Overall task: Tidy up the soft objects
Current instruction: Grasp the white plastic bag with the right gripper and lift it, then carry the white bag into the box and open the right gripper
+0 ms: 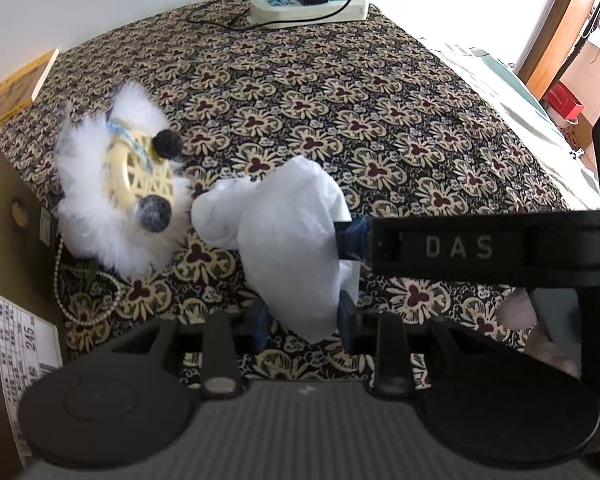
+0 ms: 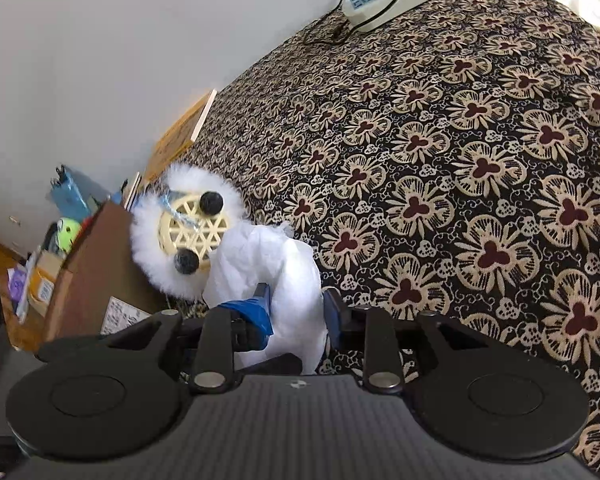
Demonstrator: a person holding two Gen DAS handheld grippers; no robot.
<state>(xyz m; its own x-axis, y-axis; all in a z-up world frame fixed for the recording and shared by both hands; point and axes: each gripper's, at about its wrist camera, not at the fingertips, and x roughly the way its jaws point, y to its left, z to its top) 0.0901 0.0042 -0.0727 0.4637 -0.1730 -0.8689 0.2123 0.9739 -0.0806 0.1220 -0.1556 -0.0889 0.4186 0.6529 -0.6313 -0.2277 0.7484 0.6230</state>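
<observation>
A white soft cloth bundle (image 1: 288, 232) hangs over the patterned bedspread (image 1: 380, 112). My left gripper (image 1: 304, 320) is shut on its lower end. My right gripper (image 1: 352, 236) reaches in from the right and is shut on the same bundle. In the right wrist view the bundle (image 2: 268, 264) sits between my right gripper's (image 2: 296, 312) blue fingers (image 2: 260, 312). A white fluffy item with a cream lattice disc and dark pompoms (image 1: 132, 184) lies just left of the bundle; it also shows in the right wrist view (image 2: 188, 232).
A brown cardboard box (image 1: 16, 248) stands at the left edge, with a bead string (image 1: 72, 292) beside it. A yellow book (image 1: 16, 88) lies far left. A power strip with a black charger (image 1: 308, 4) sits at the back by the wall. Floor clutter (image 2: 52, 248) shows left.
</observation>
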